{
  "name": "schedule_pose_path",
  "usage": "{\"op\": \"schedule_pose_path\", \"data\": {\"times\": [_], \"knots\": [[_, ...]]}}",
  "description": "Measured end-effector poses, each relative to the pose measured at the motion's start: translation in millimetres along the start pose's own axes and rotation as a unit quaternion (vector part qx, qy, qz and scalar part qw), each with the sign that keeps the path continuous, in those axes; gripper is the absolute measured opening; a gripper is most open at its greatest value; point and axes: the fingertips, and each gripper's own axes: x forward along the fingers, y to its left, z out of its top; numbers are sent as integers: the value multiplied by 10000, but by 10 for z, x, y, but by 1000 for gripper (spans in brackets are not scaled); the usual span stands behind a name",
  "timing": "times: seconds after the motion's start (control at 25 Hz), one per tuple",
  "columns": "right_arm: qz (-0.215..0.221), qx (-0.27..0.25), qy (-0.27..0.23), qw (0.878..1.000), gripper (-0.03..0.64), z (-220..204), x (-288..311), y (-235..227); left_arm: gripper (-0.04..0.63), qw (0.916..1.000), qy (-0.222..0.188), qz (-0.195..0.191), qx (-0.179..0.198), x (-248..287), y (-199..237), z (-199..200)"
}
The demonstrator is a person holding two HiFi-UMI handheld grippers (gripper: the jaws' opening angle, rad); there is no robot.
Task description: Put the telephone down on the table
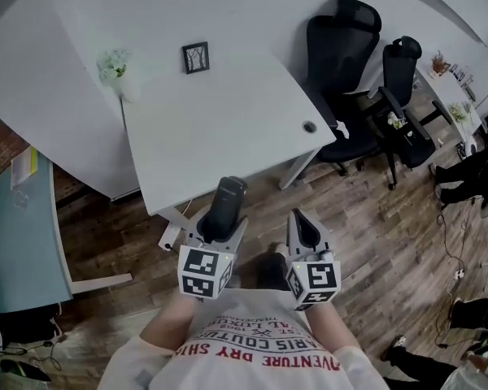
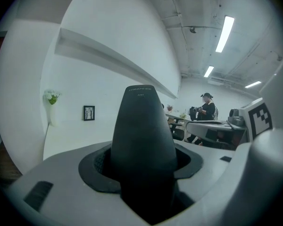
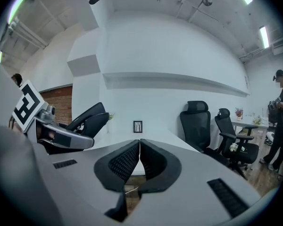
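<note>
The left gripper [image 1: 218, 236] clamps the dark telephone [image 1: 228, 201], seemingly a cordless handset. Its long axis points ahead toward the white table [image 1: 228, 120], just short of the near edge. The right gripper [image 1: 302, 230] is pinched together, empty.

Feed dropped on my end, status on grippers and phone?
Left gripper shut on phone, not yet on table. Right gripper shut, empty. Frame, vase at far side, out of the way.
</note>
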Motion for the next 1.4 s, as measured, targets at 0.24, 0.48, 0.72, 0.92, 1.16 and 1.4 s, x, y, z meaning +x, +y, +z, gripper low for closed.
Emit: {"op": "schedule_pose_path", "data": {"times": [0.24, 0.48, 0.72, 0.92, 1.16, 1.4], "knots": [[593, -57, -200, 9980, 25, 105, 603, -221, 291, 9982, -30, 579, -167, 372, 247, 112], [1347, -153, -259, 9904, 25, 293, 1333, -527, 291, 9921, -86, 1181, -403, 911, 438, 352], [2003, -264, -400, 9786, 25, 537, 1940, -955, 291, 9805, -239, 1876, -537, 1399, 524, 738], [2483, -260, -375, 9676, 25, 613, 2407, -1176, 291, 9668, -231, 2394, -865, 1755, 656, 831], [2813, -223, -218, 9591, 25, 550, 2815, -1333, 291, 9556, -90, 2701, -1177, 2039, 793, 824], [2997, -217, -7, 9538, 25, 445, 3193, -1240, 291, 9489, 60, 2851, -1348, 2181, 1102, 776]]}}
